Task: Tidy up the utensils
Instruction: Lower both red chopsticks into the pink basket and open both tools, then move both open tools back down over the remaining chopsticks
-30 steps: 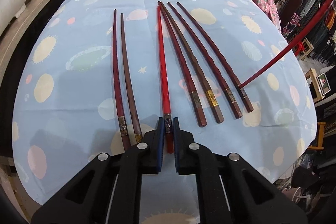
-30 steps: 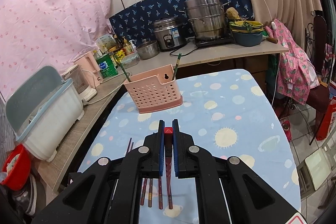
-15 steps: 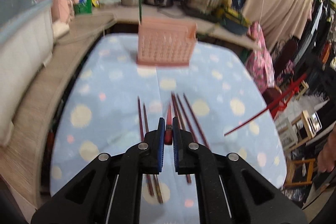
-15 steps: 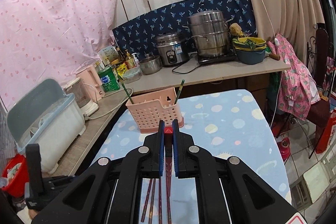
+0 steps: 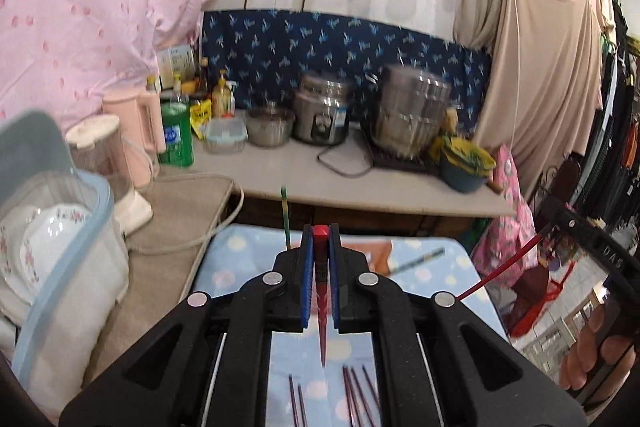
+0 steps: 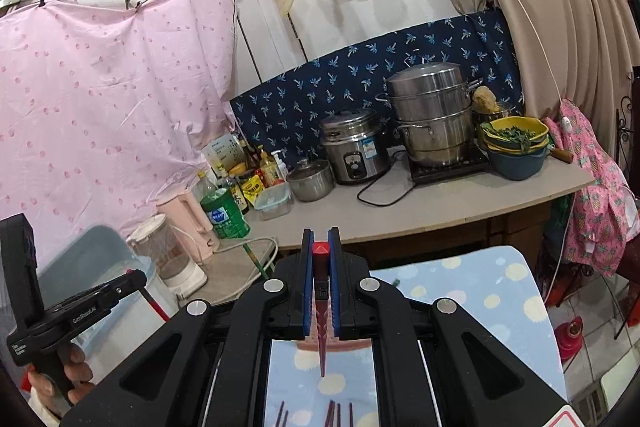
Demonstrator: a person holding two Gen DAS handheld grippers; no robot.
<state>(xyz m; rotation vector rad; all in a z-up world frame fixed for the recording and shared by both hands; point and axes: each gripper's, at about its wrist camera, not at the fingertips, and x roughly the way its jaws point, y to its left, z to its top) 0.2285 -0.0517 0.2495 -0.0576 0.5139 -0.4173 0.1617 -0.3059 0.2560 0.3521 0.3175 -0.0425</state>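
Observation:
My left gripper [image 5: 320,239] is shut on a red chopstick [image 5: 322,327], which hangs tip-down above the blue patterned tablecloth [image 5: 236,267]. In the same way, my right gripper [image 6: 321,241] is shut on a second red chopstick [image 6: 322,347]. Several dark red chopsticks [image 5: 356,399] [image 6: 336,413] lie on the cloth below. The pink basket [image 5: 378,255] [image 6: 332,345] shows mostly hidden behind the fingers, and a green chopstick [image 5: 285,215] sticks up from it. Each view catches the other gripper at its edge, held high in a hand [image 5: 592,359] [image 6: 76,375].
Behind the table runs a counter [image 6: 440,203] with a steamer pot [image 6: 432,115], a rice cooker [image 6: 356,147], bowls and bottles. A lidded plastic box with plates [image 5: 48,247] and a pink kettle [image 5: 136,135] stand at the left. Clothes hang at the right.
Both grippers have risen well above the table with their red chopsticks. The left one lifted its chopstick off the cloth, and its view swung up from the tabletop to the counter.

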